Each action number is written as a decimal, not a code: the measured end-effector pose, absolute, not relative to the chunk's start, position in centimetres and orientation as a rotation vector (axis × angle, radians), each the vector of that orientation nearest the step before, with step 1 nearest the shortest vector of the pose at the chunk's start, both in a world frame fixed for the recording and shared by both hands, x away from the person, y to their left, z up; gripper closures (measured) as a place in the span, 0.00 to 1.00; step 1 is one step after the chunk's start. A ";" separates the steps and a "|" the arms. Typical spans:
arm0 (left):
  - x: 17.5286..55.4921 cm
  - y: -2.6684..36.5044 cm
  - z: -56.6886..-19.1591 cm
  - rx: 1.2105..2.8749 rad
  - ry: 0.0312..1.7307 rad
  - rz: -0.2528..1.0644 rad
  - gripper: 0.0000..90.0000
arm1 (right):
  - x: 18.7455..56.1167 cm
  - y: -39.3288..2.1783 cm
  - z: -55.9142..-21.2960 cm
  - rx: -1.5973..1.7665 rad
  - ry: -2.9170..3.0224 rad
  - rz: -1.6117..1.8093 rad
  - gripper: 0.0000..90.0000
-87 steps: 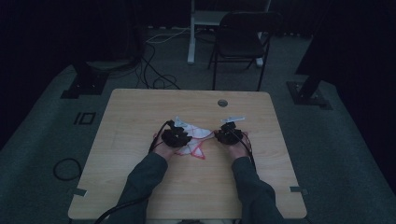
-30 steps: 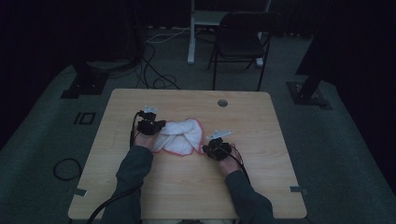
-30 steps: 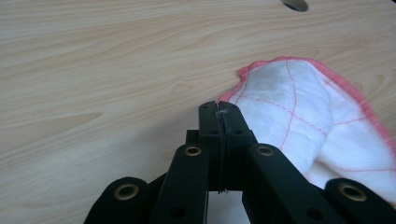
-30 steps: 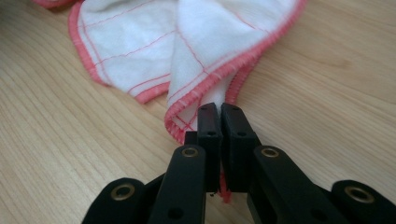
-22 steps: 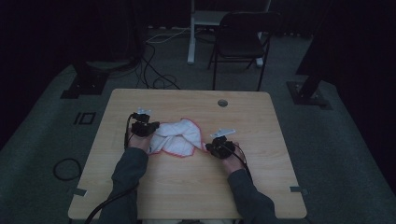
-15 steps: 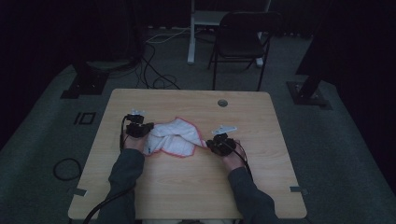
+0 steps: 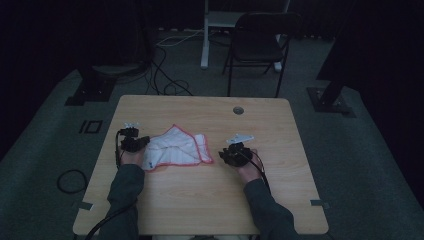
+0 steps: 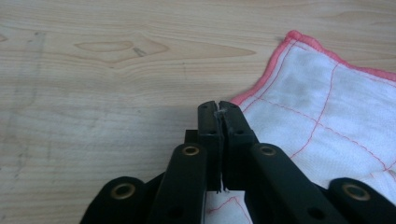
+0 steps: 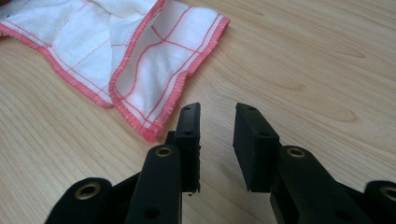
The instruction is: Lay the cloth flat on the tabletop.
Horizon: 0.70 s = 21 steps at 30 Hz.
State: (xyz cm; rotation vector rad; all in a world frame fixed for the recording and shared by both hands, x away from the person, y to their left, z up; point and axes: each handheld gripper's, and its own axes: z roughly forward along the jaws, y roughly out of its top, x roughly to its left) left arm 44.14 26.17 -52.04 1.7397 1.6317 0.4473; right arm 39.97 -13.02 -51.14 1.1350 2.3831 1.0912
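The white cloth with red stitching (image 7: 176, 149) lies rumpled on the wooden table (image 7: 210, 200), a bit left of the middle, one corner folded over. The left gripper (image 8: 218, 108) sits at the cloth's left edge, jaws pinched tight on the hem but just starting to ease apart. The right gripper (image 9: 217, 122) rests just off the cloth's right corner; its jaws have just been opening, with bare table between them.
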 end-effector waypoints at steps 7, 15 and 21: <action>42.8 25.2 -50.5 1.732 1.540 0.477 0.82 | 39.9 -12.5 -51.3 1.113 2.396 1.103 0.79; 40.6 20.9 -50.6 1.824 1.401 0.446 0.83 | 39.5 -11.4 -51.3 1.063 2.423 1.117 0.81; 39.0 17.3 -51.3 1.908 1.286 0.407 0.85 | 39.1 -10.6 -51.5 1.015 2.451 1.115 0.81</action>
